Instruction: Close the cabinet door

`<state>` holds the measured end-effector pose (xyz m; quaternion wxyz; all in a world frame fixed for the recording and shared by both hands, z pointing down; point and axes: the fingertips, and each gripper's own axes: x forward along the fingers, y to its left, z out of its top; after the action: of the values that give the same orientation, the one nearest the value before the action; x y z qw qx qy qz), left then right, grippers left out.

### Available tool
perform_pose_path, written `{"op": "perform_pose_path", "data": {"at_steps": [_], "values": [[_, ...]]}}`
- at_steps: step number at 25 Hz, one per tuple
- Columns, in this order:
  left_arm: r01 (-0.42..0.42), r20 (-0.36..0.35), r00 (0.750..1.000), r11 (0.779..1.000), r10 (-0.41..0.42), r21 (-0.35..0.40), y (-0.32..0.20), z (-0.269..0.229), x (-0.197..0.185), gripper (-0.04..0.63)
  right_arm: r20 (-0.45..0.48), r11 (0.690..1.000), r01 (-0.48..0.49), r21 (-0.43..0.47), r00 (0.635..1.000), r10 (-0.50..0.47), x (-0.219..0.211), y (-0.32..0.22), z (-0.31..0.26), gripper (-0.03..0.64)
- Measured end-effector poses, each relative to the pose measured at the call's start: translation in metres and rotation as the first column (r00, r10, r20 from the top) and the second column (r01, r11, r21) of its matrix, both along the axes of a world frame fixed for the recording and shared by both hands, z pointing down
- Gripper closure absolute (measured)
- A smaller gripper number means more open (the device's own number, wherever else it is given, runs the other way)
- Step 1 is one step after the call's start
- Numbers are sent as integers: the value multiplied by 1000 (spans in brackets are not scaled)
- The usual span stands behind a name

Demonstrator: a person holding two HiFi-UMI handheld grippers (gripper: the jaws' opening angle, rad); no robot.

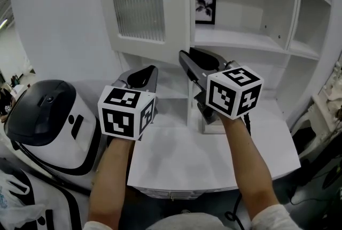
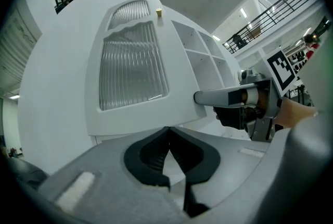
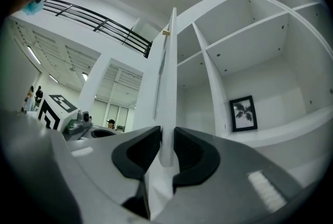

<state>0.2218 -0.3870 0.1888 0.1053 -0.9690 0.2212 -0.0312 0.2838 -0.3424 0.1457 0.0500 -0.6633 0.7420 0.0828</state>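
Right hand-held gripper [image 3: 166, 137] is pinching the upright, edge-on white ribbed-glass cabinet door [image 3: 167, 82]; black-framed picture [image 3: 243, 113] standing rightward; left hand-held gripper [image 2: 169, 134] sitting closed, empty.

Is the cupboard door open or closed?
Open. The cabinet door sticks out from the shelves, showing the picture inside; the right gripper pinches its edge.

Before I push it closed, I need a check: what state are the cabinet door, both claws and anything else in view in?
Cabinet door: open, swung well out from the cabinet.
Right claw: closed on the door's free edge.
Left claw: shut, empty.
Framed picture: upright on an exposed shelf.
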Motion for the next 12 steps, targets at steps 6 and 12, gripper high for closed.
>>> {"op": "perform_pose_path", "data": {"at_steps": [6, 12], "values": [[-26, -9, 1000, 1000, 26, 11, -6, -4, 17, 595, -26, 994, -112, 16, 993, 112, 24, -8, -1, 483], [-35, -8, 999, 999, 35, 5, -18, -1, 33, 595, -12, 990, -136, 20, 991, 136, 43, -18, -1, 465]]}}
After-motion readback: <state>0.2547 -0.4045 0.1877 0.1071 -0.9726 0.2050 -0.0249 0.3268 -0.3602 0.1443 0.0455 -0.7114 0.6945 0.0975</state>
